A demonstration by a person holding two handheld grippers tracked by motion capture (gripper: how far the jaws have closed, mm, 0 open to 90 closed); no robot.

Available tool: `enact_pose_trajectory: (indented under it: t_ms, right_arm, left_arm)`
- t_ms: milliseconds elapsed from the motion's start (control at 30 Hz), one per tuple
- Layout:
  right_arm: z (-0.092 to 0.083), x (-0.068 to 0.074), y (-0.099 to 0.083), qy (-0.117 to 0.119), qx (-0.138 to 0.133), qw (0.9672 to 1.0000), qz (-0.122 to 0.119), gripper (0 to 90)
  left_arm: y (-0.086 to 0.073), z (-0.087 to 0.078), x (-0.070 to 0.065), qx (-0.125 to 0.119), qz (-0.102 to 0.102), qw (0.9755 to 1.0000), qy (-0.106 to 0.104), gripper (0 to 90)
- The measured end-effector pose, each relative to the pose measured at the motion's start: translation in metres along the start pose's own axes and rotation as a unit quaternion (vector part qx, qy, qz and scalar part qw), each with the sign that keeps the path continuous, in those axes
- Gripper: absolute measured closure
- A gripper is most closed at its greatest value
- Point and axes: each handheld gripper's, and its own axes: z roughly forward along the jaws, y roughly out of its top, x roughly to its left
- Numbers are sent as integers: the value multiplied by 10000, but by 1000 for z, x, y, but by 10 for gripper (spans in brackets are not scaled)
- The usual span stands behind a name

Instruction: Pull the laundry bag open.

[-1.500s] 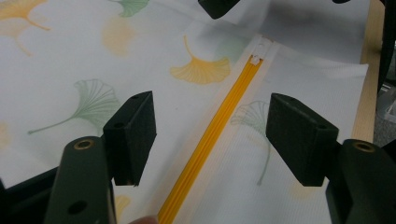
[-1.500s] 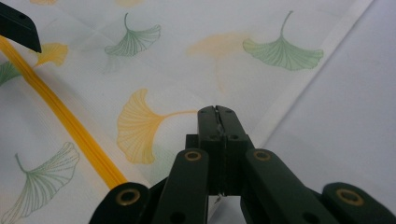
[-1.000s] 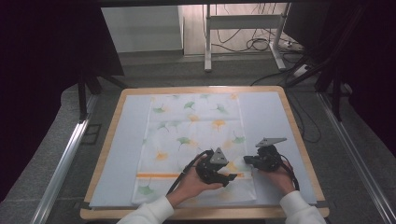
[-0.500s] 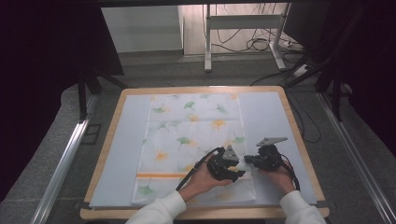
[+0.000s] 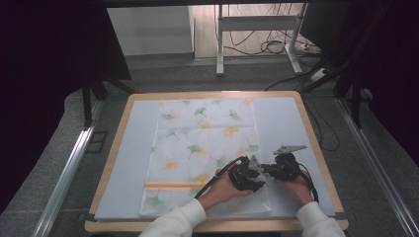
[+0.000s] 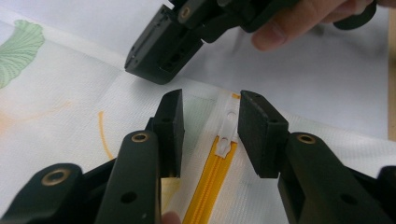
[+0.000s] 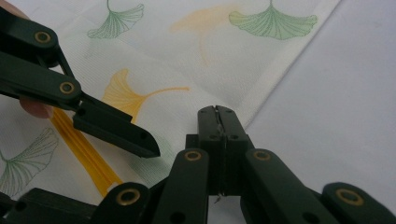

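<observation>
- We see a white fabric cover (image 5: 202,153), printed with green and orange ginkgo leaves, lying flat on the pale sheet (image 5: 133,163) that covers the tabletop (image 5: 111,168).
- An orange zipper (image 5: 170,185) runs across the cover near our edge; in the left gripper view it shows as a bright orange band (image 6: 210,182) ending in a white zipper pull (image 6: 229,122).
- Our left claw (image 5: 254,170) sits at the right end of that zipper, near the cover's right edge. In the left gripper view (image 6: 210,133) its two pads stand either side of the white pull, with a narrow gap left on each side; they do not press on it yet.
- The left claw's jaws have just been closing, with the pull between them.
- Our right claw (image 5: 269,169) sits just to the right of the left one, tips almost meeting it. In the right gripper view (image 7: 218,122) its jaws are pressed fully together at the cover's edge; we think a thin fold of the fabric is pinched between them, though the seam is too fine to be sure.
- From the right gripper view the left claw (image 7: 140,140) reaches in from the left, just above the orange zipper (image 7: 84,154).
- From the left gripper view the right claw (image 6: 161,51) rests on the cover just beyond the pull, a fingertip (image 6: 275,32) of the hand on it.
- Both hands (image 5: 225,190) come in low from our side, in white sleeves (image 5: 178,222).
</observation>
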Motion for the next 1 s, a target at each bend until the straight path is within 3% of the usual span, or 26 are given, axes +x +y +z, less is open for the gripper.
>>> enact_pose_trajectory:
  t_ms: [200,333,500,633,1000]
  right_arm:
    - [0,-1,0,12,2,10000,16,894]
    - [0,-1,0,27,-1,10000,55,894]
    - [0,-1,0,9,-4,10000,38,894]
    - [0,-1,0,10,12,10000,20,894]
    - [0,-1,0,1,0,10000,7,894]
  left_arm:
    - [-1,4,1,8,-66,10000,-63,640]
    - [0,5,0,68,-6,9999,-81,659]
    - [0,6,2,119,-146,9995,-237,734]
    - [0,4,2,84,-137,9997,-175,805]
    - [-4,2,0,-8,-225,9996,-196,840]
